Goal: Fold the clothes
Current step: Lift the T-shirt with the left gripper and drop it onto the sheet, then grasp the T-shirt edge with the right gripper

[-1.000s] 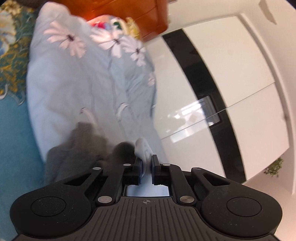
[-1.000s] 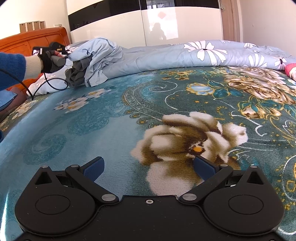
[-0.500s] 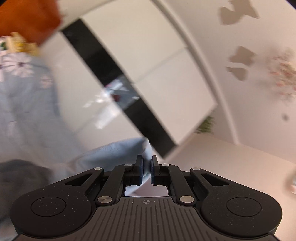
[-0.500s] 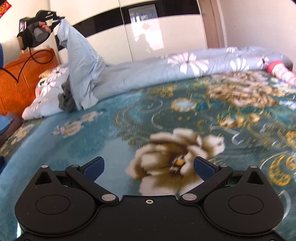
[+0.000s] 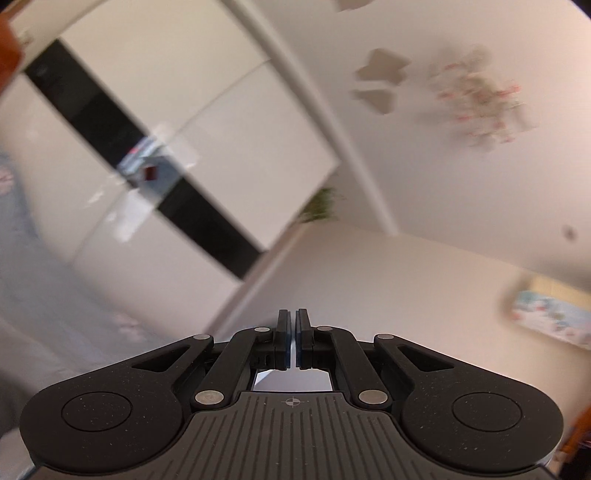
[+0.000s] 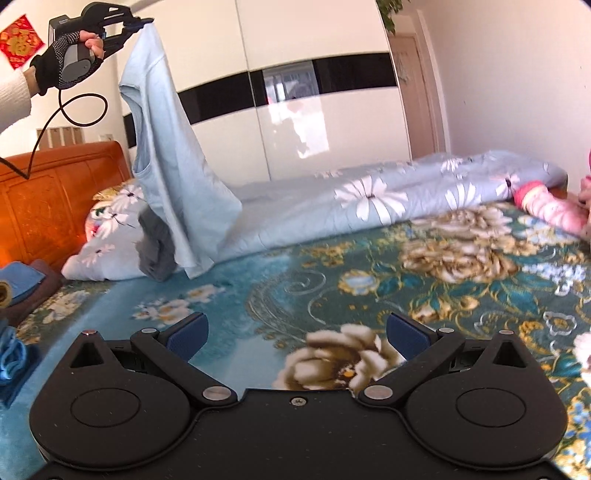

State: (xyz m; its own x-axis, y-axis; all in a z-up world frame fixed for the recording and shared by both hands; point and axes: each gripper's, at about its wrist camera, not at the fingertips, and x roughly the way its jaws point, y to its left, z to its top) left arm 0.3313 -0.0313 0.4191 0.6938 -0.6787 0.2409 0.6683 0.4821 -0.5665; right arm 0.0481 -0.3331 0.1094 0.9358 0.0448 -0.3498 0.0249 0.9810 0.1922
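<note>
Pale blue, our shirt hangs high at the bed's head end, one corner pinched in the clenched fingers of our left gripper, its hem brushing the quilt. Our right gripper, fingers spread and empty, hovers over the open bedspread.

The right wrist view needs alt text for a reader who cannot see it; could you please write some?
A gloved hand holds the left gripper high at upper left, shut on a light blue shirt that hangs down to a bed with a teal floral blanket. In the foreground the right gripper is open and empty; a daisy-print duvet lies behind.
</note>
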